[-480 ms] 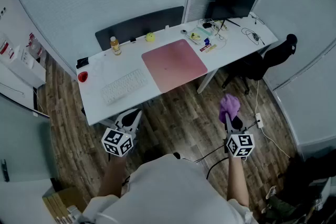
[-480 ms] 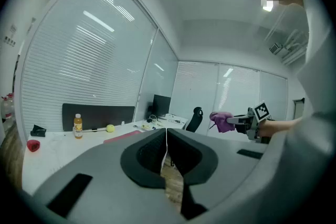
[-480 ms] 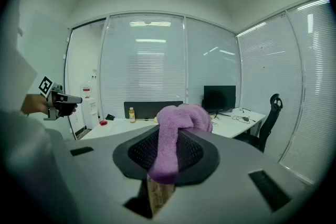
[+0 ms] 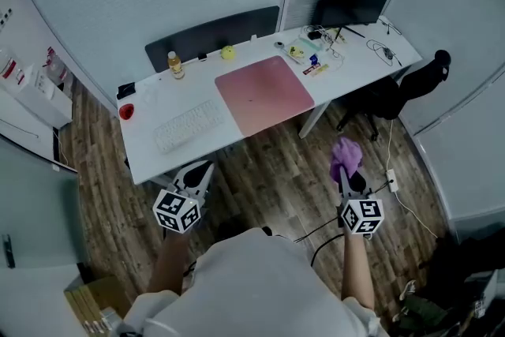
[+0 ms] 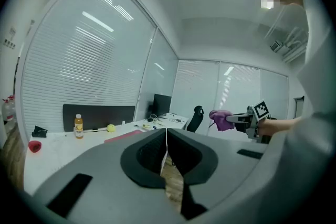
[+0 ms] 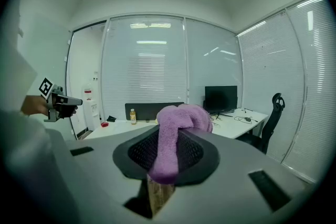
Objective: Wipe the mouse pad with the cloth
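At the left, our left gripper [image 4: 196, 176] hangs over the wooden floor, just short of the near edge of the desk [image 4: 147, 157]. Its own view shows the jaws pressed together along a thin seam with nothing between them. On the desk's left end a small red object [image 4: 125, 111] sits alone. A white keyboard [image 4: 186, 125] lies toward the near edge, and a bottle [image 4: 175, 65] and a yellow ball [image 4: 228, 53] stand along the far edge.

The pink mouse pad [image 4: 264, 95] lies flat at the middle of the desk, its near side reaching the desk's near edge. It looks only a little longer along the desk than across it.

At the right, our right gripper [image 4: 347, 174] is clamped on the purple cloth [image 4: 345, 155]. The cloth bunches above the jaws and hangs down between them. This gripper is also over the floor, apart from the desk.

From the cloth, the pad lies ahead and to the left, with bare floor and the desk's near edge between them. Both grippers seem about equally near the pad, but only the right one carries the cloth. We judge that the wipe has not begun and that the next move is a forward, leftward reach onto the pad's near right corner.
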### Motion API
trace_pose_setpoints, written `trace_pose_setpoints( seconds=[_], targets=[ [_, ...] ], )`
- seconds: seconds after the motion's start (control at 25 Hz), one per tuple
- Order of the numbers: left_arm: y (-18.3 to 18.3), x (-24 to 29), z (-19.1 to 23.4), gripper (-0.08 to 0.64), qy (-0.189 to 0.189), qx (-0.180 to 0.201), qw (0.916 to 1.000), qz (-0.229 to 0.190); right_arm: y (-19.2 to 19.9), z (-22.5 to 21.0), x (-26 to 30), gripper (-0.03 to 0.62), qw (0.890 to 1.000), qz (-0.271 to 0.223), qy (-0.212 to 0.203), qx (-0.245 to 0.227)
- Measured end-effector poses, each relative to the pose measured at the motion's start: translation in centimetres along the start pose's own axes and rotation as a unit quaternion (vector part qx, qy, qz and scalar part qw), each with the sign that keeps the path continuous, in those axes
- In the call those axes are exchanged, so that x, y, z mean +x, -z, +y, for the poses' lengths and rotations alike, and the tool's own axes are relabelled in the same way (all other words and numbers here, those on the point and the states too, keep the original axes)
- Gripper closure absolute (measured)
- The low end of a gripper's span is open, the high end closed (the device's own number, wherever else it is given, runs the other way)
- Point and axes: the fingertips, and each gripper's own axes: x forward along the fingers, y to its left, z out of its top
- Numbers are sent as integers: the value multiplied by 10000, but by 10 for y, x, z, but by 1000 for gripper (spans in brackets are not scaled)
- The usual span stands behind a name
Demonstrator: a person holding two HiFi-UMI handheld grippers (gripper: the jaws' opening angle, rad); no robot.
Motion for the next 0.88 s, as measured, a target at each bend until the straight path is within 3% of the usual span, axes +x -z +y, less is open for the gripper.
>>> trace_pose_setpoints(
  seconds=[0.88],
  targets=[
    [14, 38, -58, 541, -81, 64, 9999, 59, 5, -38, 1, 509, 9993, -51, -383, 16]
  ],
)
